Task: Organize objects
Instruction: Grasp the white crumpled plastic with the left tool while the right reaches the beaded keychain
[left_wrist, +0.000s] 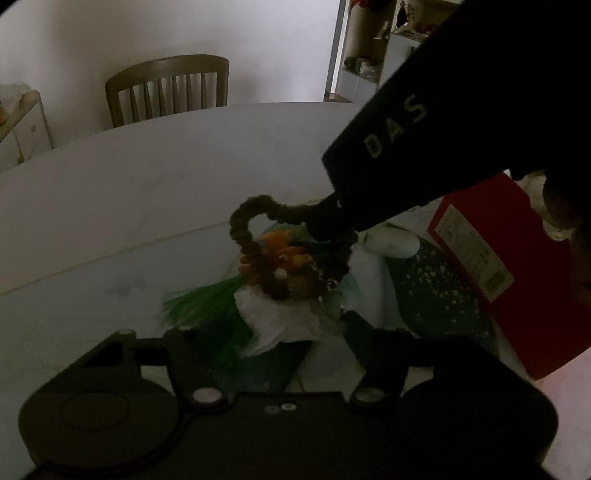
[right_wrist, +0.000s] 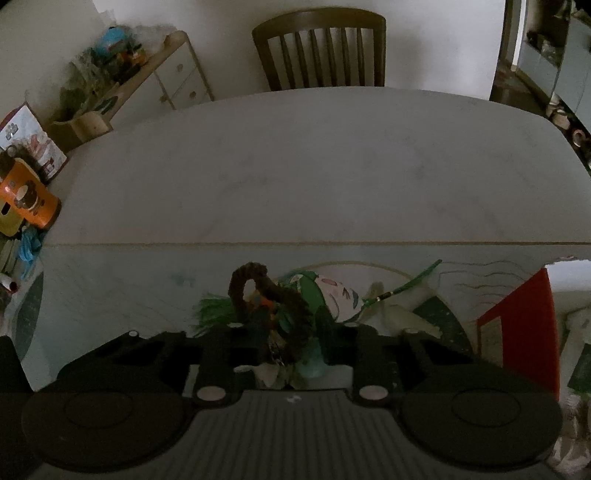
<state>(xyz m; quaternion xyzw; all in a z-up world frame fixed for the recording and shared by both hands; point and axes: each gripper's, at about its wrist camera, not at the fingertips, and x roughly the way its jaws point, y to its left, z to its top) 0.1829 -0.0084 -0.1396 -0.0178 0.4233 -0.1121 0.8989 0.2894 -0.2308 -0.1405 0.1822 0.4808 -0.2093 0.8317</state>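
A small basket with a brown fuzzy loop handle (left_wrist: 255, 236) holds orange flowers (left_wrist: 280, 251) and sits on white paper and green fringe at the near edge of the table. My right gripper (left_wrist: 332, 218) reaches in from the right in the left wrist view and is shut on the handle. In the right wrist view the handle (right_wrist: 258, 291) runs down between my right fingers (right_wrist: 216, 354). My left gripper (left_wrist: 284, 343) is open just in front of the basket, its fingers either side of the white paper (left_wrist: 280, 317).
A red box (left_wrist: 491, 266) stands to the right of the basket, also in the right wrist view (right_wrist: 524, 325). A white table (right_wrist: 314, 166) stretches ahead with a wooden chair (right_wrist: 321, 48) behind it. An orange tin (right_wrist: 26, 199) and clutter sit at the left.
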